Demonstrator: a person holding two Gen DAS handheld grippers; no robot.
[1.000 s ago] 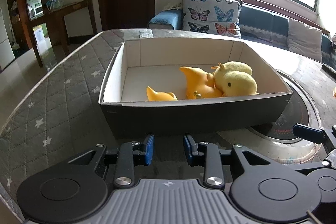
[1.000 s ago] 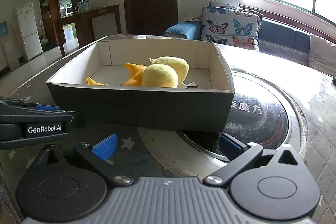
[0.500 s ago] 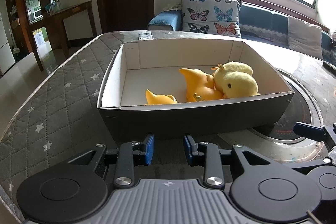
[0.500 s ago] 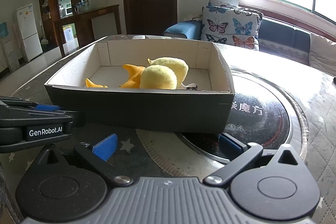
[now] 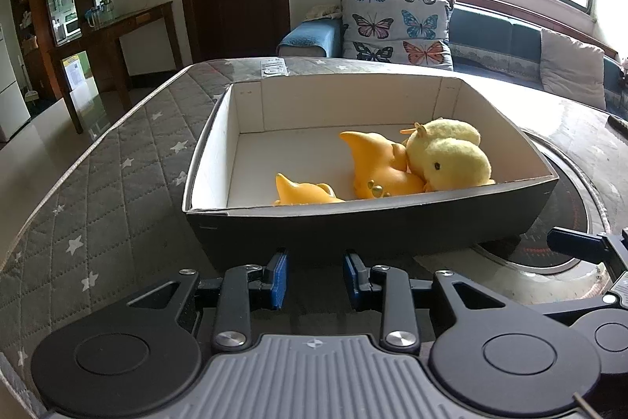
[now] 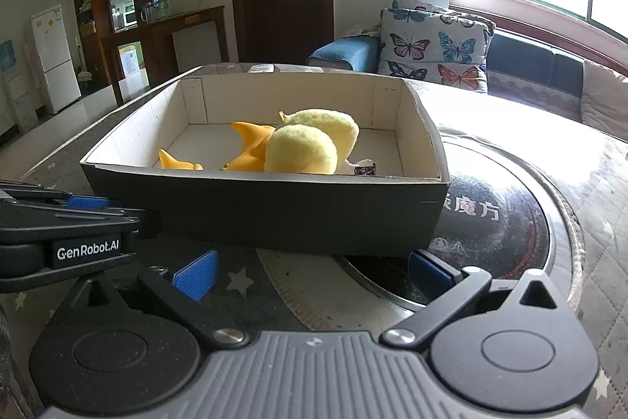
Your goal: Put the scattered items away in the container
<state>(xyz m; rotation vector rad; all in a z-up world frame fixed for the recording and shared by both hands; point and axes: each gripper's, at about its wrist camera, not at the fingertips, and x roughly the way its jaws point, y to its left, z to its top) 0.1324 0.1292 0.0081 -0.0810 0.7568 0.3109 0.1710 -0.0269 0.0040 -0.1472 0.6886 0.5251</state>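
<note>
A dark cardboard box (image 5: 369, 226) with a white inside stands on the table in front of both grippers; it also shows in the right wrist view (image 6: 267, 211). In it lie a yellow plush chick (image 5: 447, 156) (image 6: 306, 144), an orange rubber toy (image 5: 380, 167) (image 6: 251, 144) and a smaller orange toy (image 5: 302, 191) (image 6: 176, 160). A small wrapped item (image 6: 363, 168) lies by the chick. My left gripper (image 5: 314, 277) is just before the box's near wall, jaws a narrow gap apart and empty. My right gripper (image 6: 314, 273) is wide open and empty, near the box's right corner.
The table has a grey quilted star-pattern cover (image 5: 98, 191). A round black induction plate (image 6: 498, 222) sits under the box's right end. A sofa with butterfly cushions (image 5: 396, 26) stands behind the table. The left gripper's body (image 6: 66, 242) is at the left of the right wrist view.
Both views have risen a little, showing more of the box's inside. The jaws of both grippers keep the same gaps.
</note>
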